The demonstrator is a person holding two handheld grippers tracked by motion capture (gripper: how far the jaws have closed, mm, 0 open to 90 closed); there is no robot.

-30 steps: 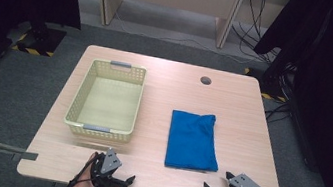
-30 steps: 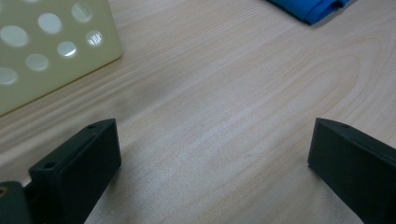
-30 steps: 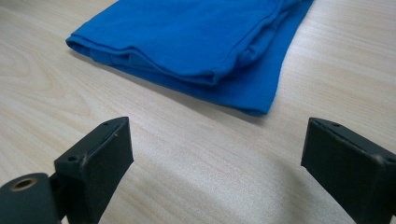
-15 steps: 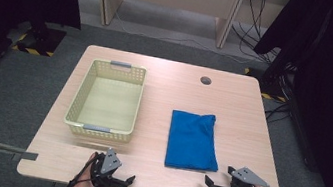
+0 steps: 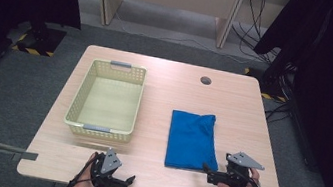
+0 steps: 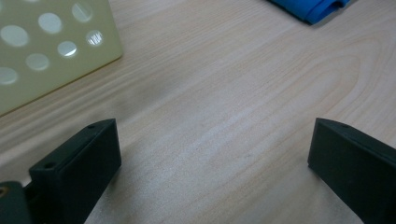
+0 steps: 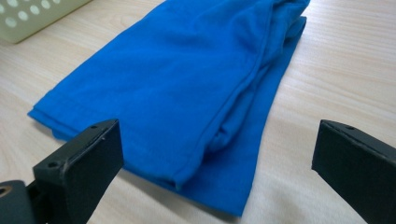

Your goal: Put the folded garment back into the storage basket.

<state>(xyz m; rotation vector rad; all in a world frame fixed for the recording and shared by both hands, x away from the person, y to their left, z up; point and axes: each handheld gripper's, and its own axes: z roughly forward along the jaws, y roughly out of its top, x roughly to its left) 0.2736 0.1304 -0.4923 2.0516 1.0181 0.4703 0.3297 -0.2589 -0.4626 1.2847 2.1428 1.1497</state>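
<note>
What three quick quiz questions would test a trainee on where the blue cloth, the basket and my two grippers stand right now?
1. True or false: the folded blue cloth lies inside the yellow basket.
2. Which gripper is nearest the cloth? A) left gripper B) right gripper
3. Fill in: in both gripper views the jaws stand wide ____.

Key:
1. False. The cloth lies flat on the wooden table, to the right of the basket, which holds nothing.
2. B. It sits at the cloth's near right corner, jaws pointing at it; the left gripper rests near the table's front edge, below the basket.
3. Open, with nothing between them.
</note>
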